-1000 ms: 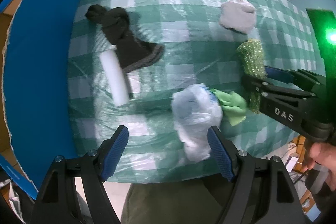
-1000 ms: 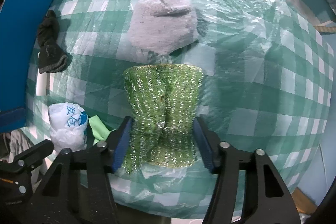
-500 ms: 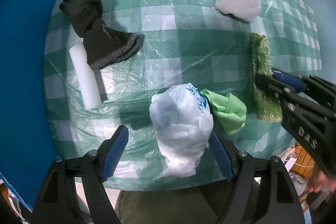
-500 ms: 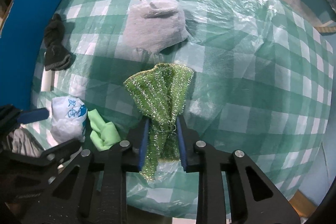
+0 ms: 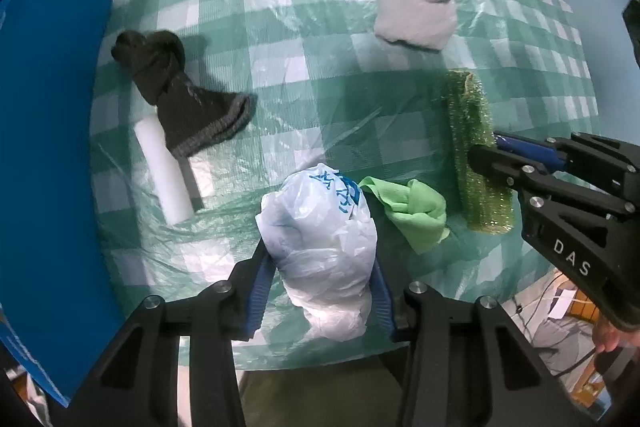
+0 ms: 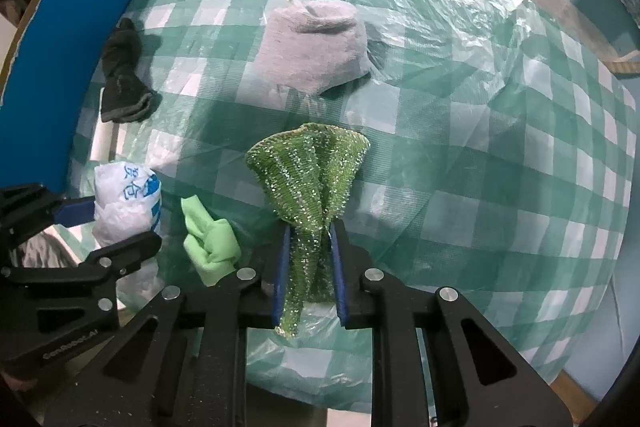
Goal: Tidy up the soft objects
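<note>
Tablecloth (image 5: 304, 39): green-white check. Scrubbing cloth (image 6: 312, 179): glittery green. Plastic bag (image 5: 324, 247): white, blue print. Sock (image 5: 188, 103): dark brown.

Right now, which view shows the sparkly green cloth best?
The right wrist view: the sparkly green cloth sits central, pinched in the right hand-held gripper, fanned open. The left wrist view shows it edge-on, partly hidden by that gripper.

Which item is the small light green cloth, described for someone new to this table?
On the checked tablecloth, look near its front edge. The light green cloth lies between the white plastic bag and the sparkly green scrubber. It alone is smooth, matte and knotted, and no gripper holds it.
</note>
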{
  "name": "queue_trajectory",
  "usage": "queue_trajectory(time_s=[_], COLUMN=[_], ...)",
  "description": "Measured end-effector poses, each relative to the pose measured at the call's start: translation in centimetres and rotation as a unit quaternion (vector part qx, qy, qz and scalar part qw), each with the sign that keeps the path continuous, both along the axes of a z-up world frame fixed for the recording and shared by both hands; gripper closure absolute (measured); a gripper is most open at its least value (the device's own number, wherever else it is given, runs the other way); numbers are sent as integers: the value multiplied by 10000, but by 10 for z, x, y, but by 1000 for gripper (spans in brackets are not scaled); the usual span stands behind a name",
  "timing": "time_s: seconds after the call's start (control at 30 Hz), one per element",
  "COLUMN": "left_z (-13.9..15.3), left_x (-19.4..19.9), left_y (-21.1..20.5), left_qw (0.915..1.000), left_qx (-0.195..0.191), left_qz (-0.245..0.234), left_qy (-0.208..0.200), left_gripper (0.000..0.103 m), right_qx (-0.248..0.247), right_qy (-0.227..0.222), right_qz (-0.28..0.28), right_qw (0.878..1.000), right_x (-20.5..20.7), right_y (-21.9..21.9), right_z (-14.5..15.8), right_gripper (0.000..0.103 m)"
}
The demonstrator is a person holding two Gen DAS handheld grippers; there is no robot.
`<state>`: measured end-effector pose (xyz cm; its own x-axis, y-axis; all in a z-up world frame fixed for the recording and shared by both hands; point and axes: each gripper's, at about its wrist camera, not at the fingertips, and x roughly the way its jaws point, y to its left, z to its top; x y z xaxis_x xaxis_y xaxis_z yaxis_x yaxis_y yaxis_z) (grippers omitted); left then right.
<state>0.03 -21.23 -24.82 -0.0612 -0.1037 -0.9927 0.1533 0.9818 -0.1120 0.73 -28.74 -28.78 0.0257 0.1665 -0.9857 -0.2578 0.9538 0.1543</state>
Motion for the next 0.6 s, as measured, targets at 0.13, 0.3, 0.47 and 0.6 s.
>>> queue_trajectory(time_s=[0.13,0.3,0.47,0.6], left_z=[14,31,44,39], left_x=[-9,-19,-13,-20], left_y=[7,21,50,66], left_qw=[9999,9997,9996,9992], left_qx=[21,13,-17,12], left_qz=[-116,-95,-25,-14], left_qy=[-125,-222,-286,-396], left_gripper=[58,58,58,58], right_qx=[62,85,94,116], right_qy=[-21,-73,-120,-168], right_qz=[-38,-53,-39,-4], right_qw=[10000,9999,9999,9998], right_x=[-5,-10,-10,-7], right_y=[-2,-2,0,3], right_z=[9,22,35,46], right_gripper=[88,89,91,91])
